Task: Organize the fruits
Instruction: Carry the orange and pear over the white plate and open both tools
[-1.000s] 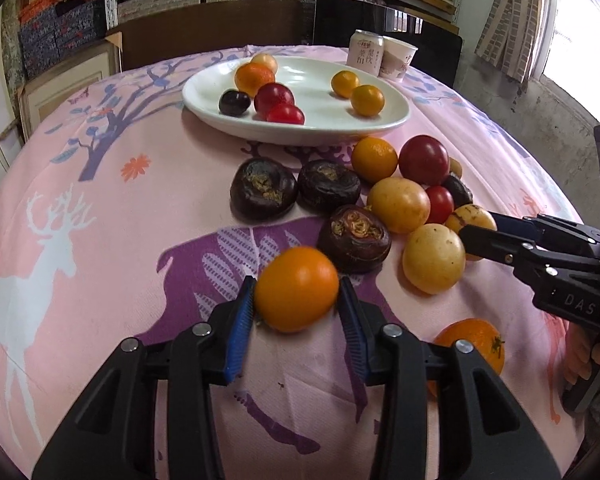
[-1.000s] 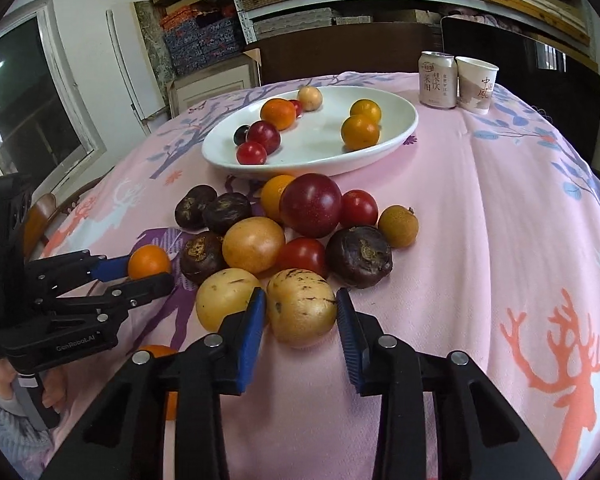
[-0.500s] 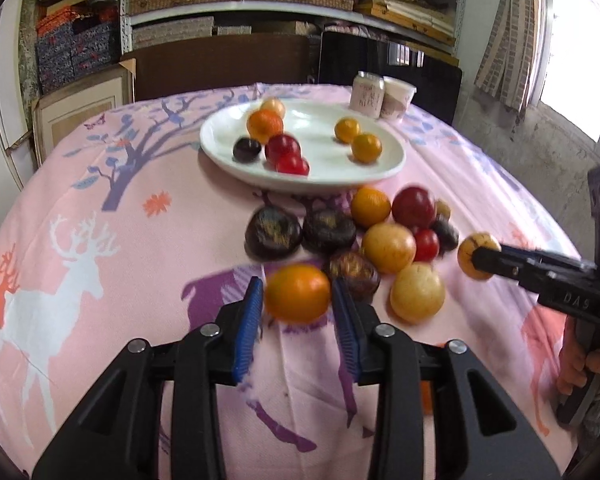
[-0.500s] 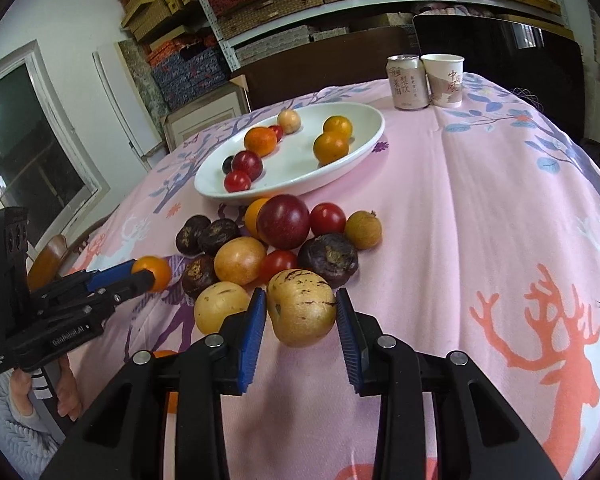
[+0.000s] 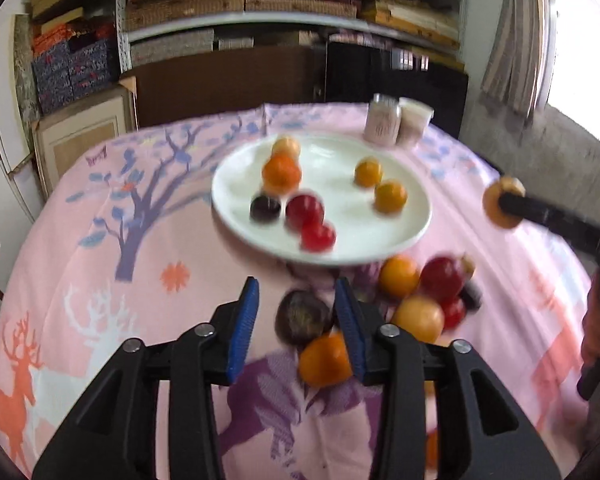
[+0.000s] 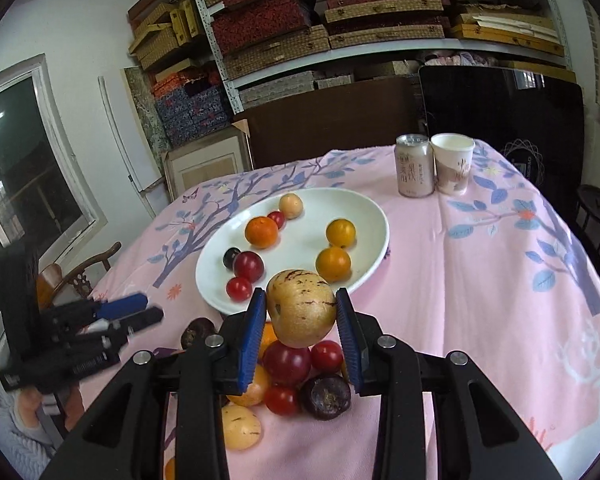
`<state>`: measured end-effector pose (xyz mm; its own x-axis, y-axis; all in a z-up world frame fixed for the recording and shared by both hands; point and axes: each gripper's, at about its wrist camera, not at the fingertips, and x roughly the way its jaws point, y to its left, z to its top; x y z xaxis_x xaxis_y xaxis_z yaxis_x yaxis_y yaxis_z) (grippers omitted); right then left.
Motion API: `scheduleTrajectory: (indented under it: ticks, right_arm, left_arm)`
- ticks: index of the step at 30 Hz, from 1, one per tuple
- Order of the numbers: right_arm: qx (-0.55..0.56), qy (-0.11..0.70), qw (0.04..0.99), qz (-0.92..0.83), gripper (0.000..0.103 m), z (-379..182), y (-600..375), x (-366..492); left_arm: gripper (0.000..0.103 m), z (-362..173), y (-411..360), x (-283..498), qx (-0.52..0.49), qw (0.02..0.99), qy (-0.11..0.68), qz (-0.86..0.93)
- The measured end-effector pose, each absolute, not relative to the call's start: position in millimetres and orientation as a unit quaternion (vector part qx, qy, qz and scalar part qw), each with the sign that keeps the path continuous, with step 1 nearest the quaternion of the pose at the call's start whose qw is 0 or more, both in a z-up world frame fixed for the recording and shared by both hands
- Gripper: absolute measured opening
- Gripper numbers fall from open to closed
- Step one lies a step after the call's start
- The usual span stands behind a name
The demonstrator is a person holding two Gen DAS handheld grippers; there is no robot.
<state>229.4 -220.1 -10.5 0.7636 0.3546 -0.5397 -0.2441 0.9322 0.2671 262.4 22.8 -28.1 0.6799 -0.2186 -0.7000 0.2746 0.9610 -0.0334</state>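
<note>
Yellow speckled fruit (image 6: 302, 308) is pinched between the right gripper's (image 6: 300, 296) fingers, clear of the tabletop (image 6: 480, 280), above the loose fruit pile (image 6: 286, 364) and just short of the near rim of the white plate (image 6: 374, 216), which sits toward the far edge. Carry it level over that rim to a bare patch and release low, so it can't roll into the plated fruits (image 6: 334, 264). Left gripper's (image 5: 296, 300) fingers are opening: the orange fruit (image 5: 326, 356) sits low against one pad, not pinched and likely slipping, so re-grip it centred first.
</note>
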Motion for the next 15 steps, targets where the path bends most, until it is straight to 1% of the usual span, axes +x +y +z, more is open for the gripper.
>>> scheduleTrajectory:
  ticks: [2,5,9,12,13,15]
  right_arm:
    - [0.105,0.319,0.928,0.160,0.036,-24,-223,232]
    - [0.109,0.334,0.923,0.156,0.036,-35,-225,232]
    - [0.119,0.336,0.920,0.160,0.036,-38,-229,232]
    - [0.121,0.333,0.921,0.163,0.036,-38,-229,229]
    - [0.124,0.332,0.921,0.163,0.036,-38,-230,228]
    - [0.130,0.330,0.921,0.163,0.036,-37,-234,228]
  left_arm:
    - [0.041,-47,21,260,0.029,0.900,0.407,-0.154]
    - [0.048,-57,13,251,0.054,0.899,0.406,-0.156]
    - [0.050,-69,10,251,0.048,0.896,0.412,-0.155]
    - [0.044,-71,9,251,0.046,0.894,0.414,-0.164]
    - [0.040,-72,11,251,0.036,0.893,0.416,-0.170]
    - [0.040,-72,10,245,0.039,0.894,0.414,-0.168]
